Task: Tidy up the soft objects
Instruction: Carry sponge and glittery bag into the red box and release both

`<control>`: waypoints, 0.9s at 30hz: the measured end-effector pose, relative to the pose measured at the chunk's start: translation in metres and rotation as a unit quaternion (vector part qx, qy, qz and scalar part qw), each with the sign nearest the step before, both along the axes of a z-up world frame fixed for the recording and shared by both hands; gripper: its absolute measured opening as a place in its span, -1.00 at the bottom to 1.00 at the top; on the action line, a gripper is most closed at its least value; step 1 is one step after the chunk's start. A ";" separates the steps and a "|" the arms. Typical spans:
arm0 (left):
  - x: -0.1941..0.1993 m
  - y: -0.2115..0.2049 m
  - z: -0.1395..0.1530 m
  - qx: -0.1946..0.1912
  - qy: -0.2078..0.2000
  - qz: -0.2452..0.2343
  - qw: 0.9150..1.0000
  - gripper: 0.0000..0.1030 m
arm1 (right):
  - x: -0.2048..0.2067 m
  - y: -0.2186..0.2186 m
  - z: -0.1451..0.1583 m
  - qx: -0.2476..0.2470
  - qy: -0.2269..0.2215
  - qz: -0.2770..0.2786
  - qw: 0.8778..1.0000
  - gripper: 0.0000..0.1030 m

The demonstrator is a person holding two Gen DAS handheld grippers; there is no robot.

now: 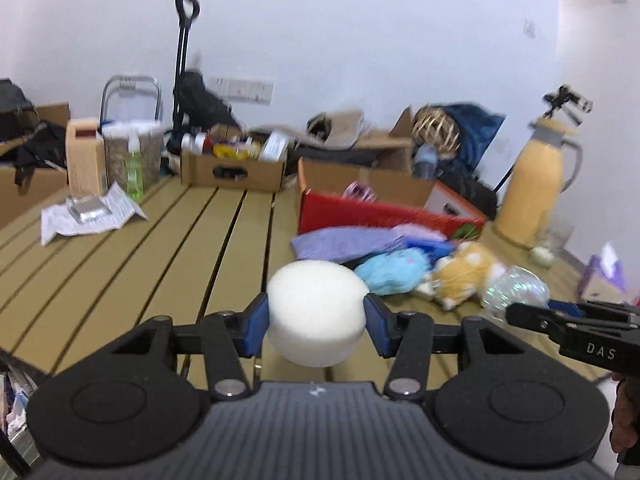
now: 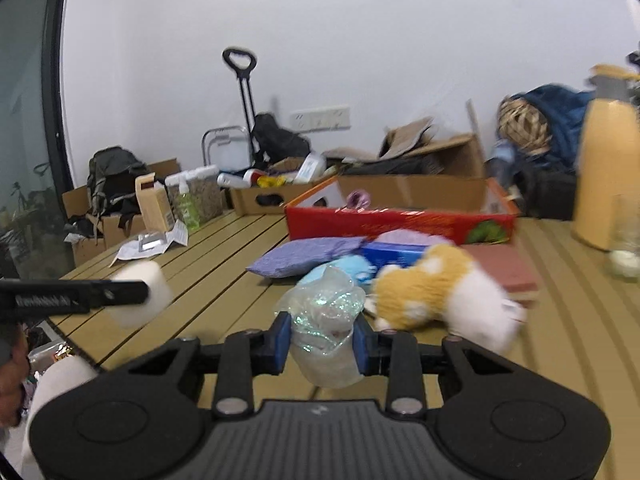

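Beside plush toy (image 2: 432, 292) (red box (image 2: 400, 224) behind): left gripper (image 1: 316, 322) pinching sponge (image 1: 316, 308); right gripper (image 2: 322, 338) pinching bag (image 2: 324, 320).

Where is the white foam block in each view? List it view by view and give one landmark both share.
Left wrist view: white foam block sits bottom centre, pinched between the left gripper fingers.
Right wrist view: it shows at the left edge, partly behind the left gripper's black arm.
Shared landmark: red box beyond the soft toys.

Each wrist camera sat close behind its gripper, tilted slightly downward, facing across the slatted tabletop (image 1: 160, 248). Both views shared the red box (image 2: 400, 224).
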State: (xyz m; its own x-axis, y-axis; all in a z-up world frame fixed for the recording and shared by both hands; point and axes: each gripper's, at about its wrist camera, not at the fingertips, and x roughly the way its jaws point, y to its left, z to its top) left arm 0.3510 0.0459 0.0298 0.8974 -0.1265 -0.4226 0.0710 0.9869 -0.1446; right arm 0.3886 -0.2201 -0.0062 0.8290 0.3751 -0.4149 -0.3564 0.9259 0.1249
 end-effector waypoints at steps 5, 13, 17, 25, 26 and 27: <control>-0.054 -0.012 0.024 0.007 -0.043 -0.014 0.999 0.00 | -0.067 -0.028 0.023 -0.008 -0.050 -0.036 0.998 -0.40; -0.071 -0.026 0.050 0.006 -0.092 -0.037 0.995 0.00 | -0.111 -0.054 0.052 -0.011 -0.102 -0.062 0.993 -0.40; -0.048 -0.026 0.059 0.009 -0.101 -0.054 0.993 0.00 | -0.096 -0.057 0.059 -0.006 -0.102 -0.057 0.993 -0.40; 0.104 -0.031 0.077 0.039 -0.096 -0.092 0.990 0.00 | 0.031 -0.066 0.087 0.004 -0.103 -0.043 0.994 -0.39; 0.132 -0.033 0.078 0.049 -0.090 -0.092 0.990 0.00 | 0.054 -0.067 0.092 0.004 -0.098 -0.039 0.994 -0.39; 0.159 -0.035 0.079 0.049 -0.081 -0.089 0.992 0.00 | 0.079 -0.069 0.096 0.002 -0.092 -0.036 0.995 -0.38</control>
